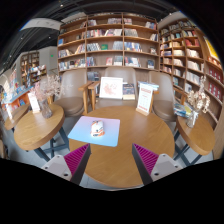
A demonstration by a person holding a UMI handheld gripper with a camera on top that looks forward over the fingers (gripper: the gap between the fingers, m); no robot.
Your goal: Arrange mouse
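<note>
A white mouse (pixel 97 128) with a reddish mark lies on a light blue mouse mat (pixel 94 131) on a round wooden table (pixel 125 140). The mat sits just ahead of my left finger. My gripper (pixel 111 160) hovers above the table's near part, its two fingers (pixel 75 160) with magenta pads spread wide apart and nothing between them. The mouse is beyond the fingertips, slightly to the left.
A white sign (pixel 111 88) and a slanted display board (pixel 146 98) stand at the table's far side. Wooden chairs (pixel 91 95) stand behind. Another round table (pixel 36 128) is at the left, one more (pixel 200 130) at the right. Bookshelves (pixel 110 45) line the back.
</note>
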